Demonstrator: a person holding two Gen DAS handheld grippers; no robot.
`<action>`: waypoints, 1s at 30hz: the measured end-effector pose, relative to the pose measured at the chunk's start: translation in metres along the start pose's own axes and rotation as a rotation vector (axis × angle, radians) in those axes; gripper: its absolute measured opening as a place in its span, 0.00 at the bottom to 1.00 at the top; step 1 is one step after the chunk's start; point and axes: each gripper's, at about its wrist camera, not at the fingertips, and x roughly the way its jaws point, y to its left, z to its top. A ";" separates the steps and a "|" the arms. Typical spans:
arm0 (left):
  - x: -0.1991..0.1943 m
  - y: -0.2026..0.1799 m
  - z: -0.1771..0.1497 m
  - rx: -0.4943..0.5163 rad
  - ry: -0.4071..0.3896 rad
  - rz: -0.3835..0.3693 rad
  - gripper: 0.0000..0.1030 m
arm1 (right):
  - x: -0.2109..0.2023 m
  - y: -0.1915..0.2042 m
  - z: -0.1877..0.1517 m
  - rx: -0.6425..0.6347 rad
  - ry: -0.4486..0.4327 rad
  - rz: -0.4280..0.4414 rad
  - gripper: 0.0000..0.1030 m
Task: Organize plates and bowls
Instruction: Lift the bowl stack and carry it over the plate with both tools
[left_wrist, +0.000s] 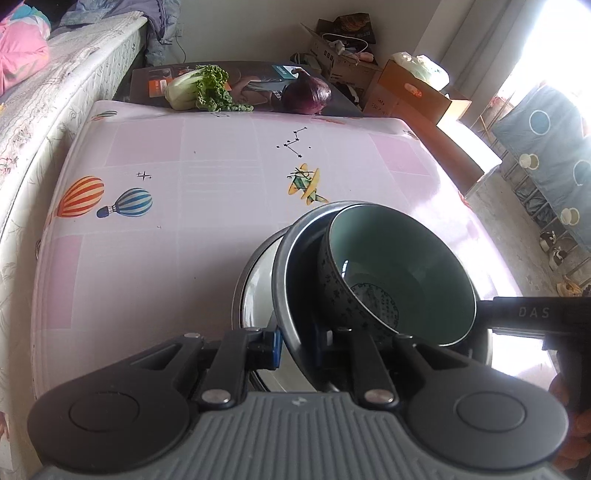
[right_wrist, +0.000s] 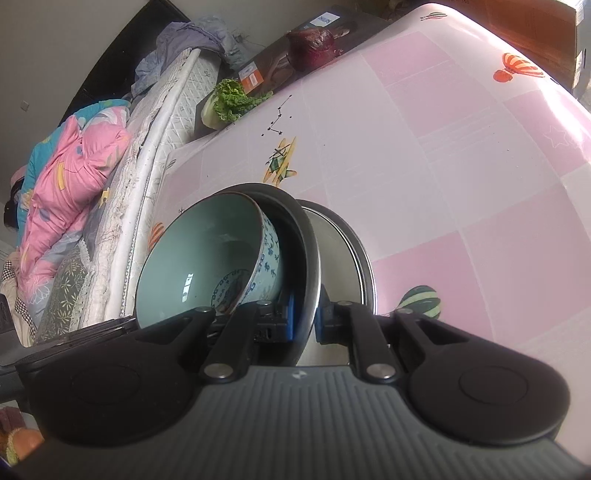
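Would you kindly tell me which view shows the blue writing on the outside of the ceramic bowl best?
The right wrist view: the ceramic bowl turns its lit outer wall towards that camera, so the blue characters read clearly. In the left wrist view the bowl's outside lies in shadow, its pattern dark.

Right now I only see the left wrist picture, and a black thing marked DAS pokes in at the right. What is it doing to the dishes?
Observer: That is the right hand-held gripper. Its blue pads are shut on the rim of the dark metal dish.
Operator: The green bowl looks dark grey outside. Is it?
Observer: No. In the right wrist view its outside is pale with blue characters.
Operator: Is anything printed beside the stack?
Observer: Yes, a green striped balloon on the tablecloth, just right of the bottom plate.
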 end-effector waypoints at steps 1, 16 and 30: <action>0.002 0.000 -0.004 0.007 0.006 -0.001 0.15 | 0.000 -0.002 -0.006 0.004 0.001 -0.006 0.11; 0.013 0.006 -0.012 0.019 0.020 0.000 0.18 | 0.026 -0.009 -0.008 -0.037 -0.010 -0.030 0.10; -0.014 0.011 -0.014 0.015 -0.020 -0.015 0.53 | 0.013 -0.022 -0.007 -0.013 -0.056 -0.001 0.13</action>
